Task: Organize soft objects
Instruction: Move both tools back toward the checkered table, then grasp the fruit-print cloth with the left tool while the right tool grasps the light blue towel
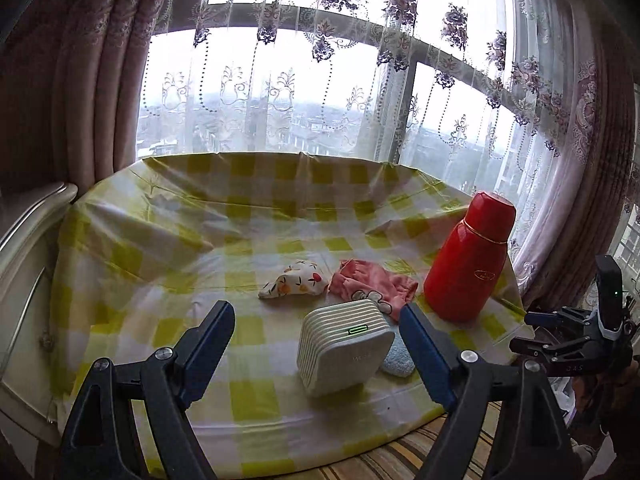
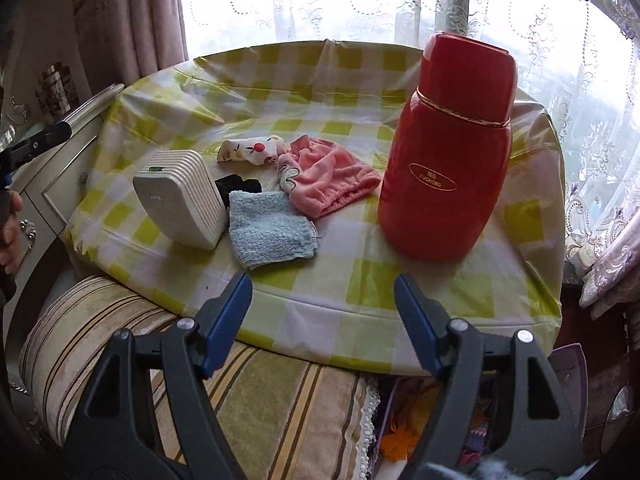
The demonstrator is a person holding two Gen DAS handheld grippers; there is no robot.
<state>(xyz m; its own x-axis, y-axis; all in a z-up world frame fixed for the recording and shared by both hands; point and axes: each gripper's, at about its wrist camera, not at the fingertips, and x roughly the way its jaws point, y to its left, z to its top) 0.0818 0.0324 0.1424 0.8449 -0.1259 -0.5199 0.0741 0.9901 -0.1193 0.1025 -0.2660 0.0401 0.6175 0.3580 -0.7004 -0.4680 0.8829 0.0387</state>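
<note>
left gripper (image 1: pixel 316 328): jaws spread, nothing pinched, poised for a first pick.
right gripper (image 2: pixel 322 306): spread, empty, held over tabletop (image 2: pixel 360 280) near edge.
soft objects: blue towel (image 2: pixel 272 228), pink cloth (image 2: pixel 328 184), printed cloth (image 2: pixel 252 148) clustered mid-tabletop, unsorted.

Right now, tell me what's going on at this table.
A person holds a claw in each hand over a checked table. Both the left claw and the right claw are open and empty. Nothing is picked up yet: a blue towel, a pink cloth and a printed cloth lie loose between a white box and a red flask.
</note>
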